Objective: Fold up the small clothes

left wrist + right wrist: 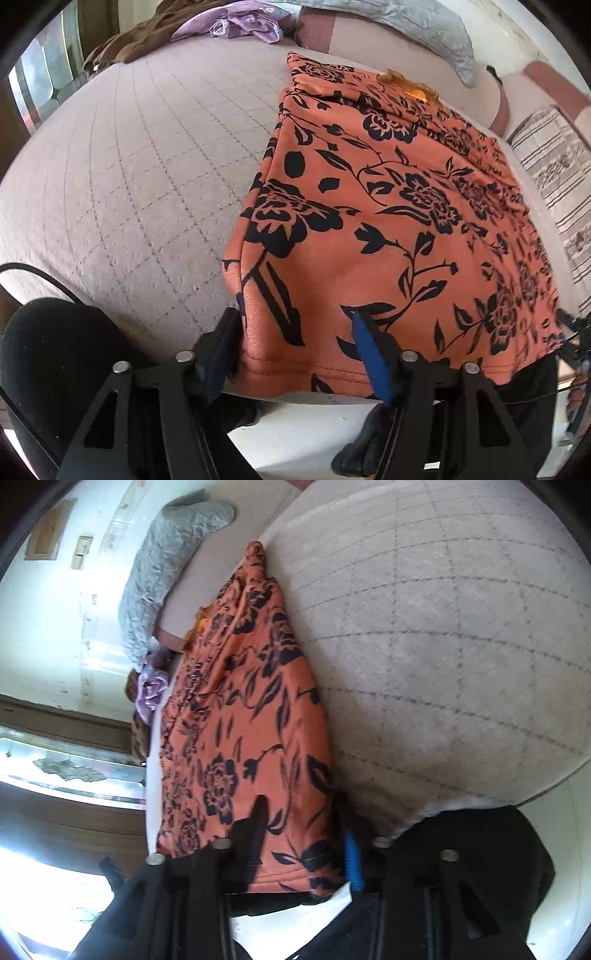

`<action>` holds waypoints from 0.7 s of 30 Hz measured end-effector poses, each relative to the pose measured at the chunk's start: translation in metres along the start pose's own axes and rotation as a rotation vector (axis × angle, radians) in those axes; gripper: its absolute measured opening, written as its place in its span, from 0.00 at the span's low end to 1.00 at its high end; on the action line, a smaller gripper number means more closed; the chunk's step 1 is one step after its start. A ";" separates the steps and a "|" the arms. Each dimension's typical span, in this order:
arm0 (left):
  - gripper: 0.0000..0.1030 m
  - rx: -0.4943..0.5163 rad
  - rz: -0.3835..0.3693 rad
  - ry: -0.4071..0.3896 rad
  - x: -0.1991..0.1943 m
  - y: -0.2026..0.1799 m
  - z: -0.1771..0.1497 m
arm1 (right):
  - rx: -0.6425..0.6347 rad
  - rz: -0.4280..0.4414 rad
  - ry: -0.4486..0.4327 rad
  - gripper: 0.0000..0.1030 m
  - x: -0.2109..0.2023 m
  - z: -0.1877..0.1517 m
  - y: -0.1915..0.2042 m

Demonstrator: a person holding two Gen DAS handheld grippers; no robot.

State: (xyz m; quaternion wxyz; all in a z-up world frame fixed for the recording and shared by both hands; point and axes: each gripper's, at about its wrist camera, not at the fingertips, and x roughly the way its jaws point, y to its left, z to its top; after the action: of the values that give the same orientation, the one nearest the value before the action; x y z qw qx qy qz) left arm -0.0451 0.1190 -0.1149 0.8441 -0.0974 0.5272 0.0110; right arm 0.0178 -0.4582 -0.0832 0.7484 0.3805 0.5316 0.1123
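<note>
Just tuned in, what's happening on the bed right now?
A person with a gripper in each hand is folding an orange floral garment on the quilted bed cover. The left gripper and right gripper both sit at its near hem, fingers apart with the fabric edge between them, not pinching it. Other clothes wait farther back.

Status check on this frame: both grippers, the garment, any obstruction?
Left gripper open, right gripper open, both straddling the near hem. Orange floral garment flat on bed. Nothing in the way.
</note>
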 end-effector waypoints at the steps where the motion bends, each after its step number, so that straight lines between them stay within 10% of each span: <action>1: 0.13 0.003 0.003 -0.003 -0.001 0.001 0.001 | 0.003 0.003 0.006 0.47 0.001 0.001 0.001; 5: 0.08 -0.013 -0.040 0.000 -0.002 0.012 0.004 | -0.075 -0.051 0.030 0.21 0.003 0.002 0.014; 13: 0.18 -0.032 -0.079 0.003 -0.001 0.015 0.001 | -0.008 -0.029 0.031 0.26 0.006 0.003 0.002; 21: 0.08 -0.031 -0.107 -0.049 -0.018 0.017 0.005 | -0.034 0.004 0.036 0.18 0.002 0.005 0.011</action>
State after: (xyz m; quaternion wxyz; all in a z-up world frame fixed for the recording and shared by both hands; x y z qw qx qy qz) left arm -0.0513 0.1383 -0.0995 0.8544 -0.1384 0.5003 -0.0238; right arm 0.0254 -0.4513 -0.0761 0.7449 0.3667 0.5422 0.1296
